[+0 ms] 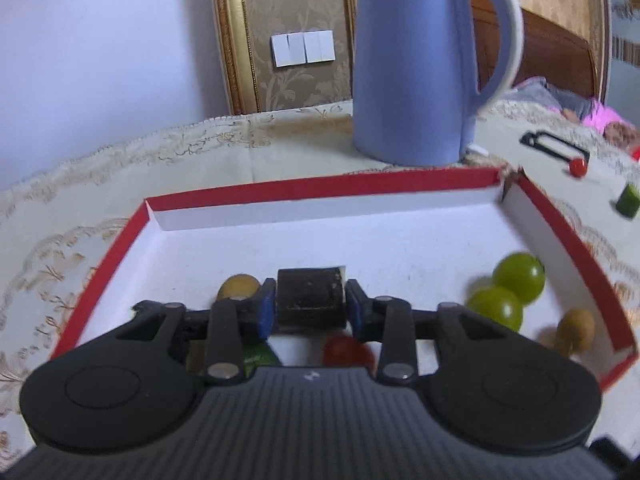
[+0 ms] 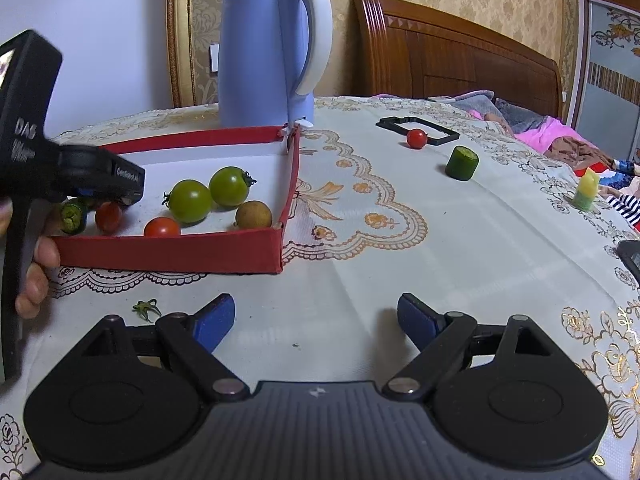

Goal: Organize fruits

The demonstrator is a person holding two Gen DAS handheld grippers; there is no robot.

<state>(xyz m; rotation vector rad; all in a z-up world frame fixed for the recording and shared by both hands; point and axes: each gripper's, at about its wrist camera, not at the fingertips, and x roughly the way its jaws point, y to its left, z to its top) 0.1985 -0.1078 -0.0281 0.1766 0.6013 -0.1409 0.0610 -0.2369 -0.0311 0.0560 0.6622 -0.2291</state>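
A red box lid with a white inside lies on the table. It holds two green tomatoes, red tomatoes, a brown longan and a cucumber piece. My left gripper is shut on a dark block-shaped piece just above the lid's floor. My right gripper is open and empty over the tablecloth, in front of the lid. A red tomato, a cucumber chunk and a yellow-green piece lie on the table to the right.
A blue kettle stands behind the lid. A black rectangular frame lies at the back right. A green stem lies near my right gripper. A dark device sits at the right edge. A bed is behind the table.
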